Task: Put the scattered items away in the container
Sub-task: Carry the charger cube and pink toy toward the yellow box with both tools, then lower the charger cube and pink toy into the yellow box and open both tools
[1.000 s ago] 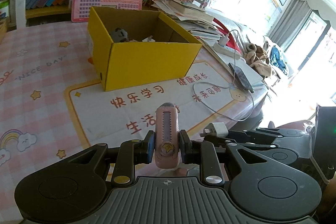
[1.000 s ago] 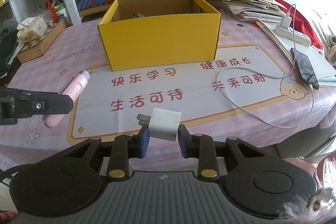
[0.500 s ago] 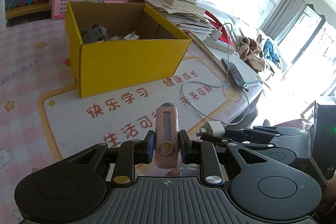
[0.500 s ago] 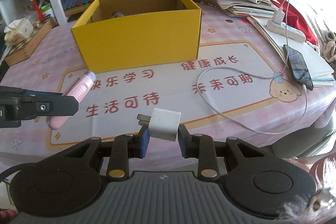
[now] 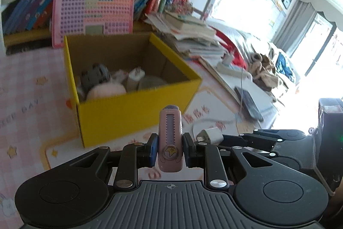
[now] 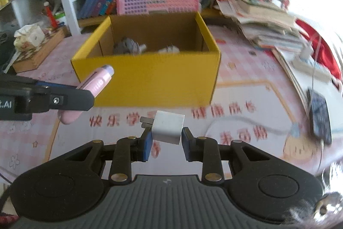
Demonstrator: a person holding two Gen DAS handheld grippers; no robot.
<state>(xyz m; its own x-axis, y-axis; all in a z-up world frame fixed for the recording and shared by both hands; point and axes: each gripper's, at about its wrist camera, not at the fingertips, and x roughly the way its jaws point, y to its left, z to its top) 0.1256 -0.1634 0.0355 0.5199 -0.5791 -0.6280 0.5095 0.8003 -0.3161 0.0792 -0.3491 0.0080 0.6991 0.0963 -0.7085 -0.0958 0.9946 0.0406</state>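
- Both grippers have advanced toward the yellow box over the last second: it fills more of each view, and its contents, largely hidden earlier, are exposed.
- Left wrist view: left gripper has its jaws clamped on a pink utility knife, held upright between the blue pads, tip toward the box's near wall.
- Left wrist view: box stands open on the pink checked tablecloth; inside lie a grey wheel-like object, a pink rounded item and a white plug.
- Left wrist view: at right, the right gripper's fingers carry a white charger.
- Right wrist view: right gripper has its jaws closed on the white charger, prongs pointing left, above the printed desk mat.
- Right wrist view: yellow box lies straight ahead; left gripper enters from the left with the pink utility knife angled at the box's front-left corner.
- Right wrist view: phone and white cable lie at right on the mat.
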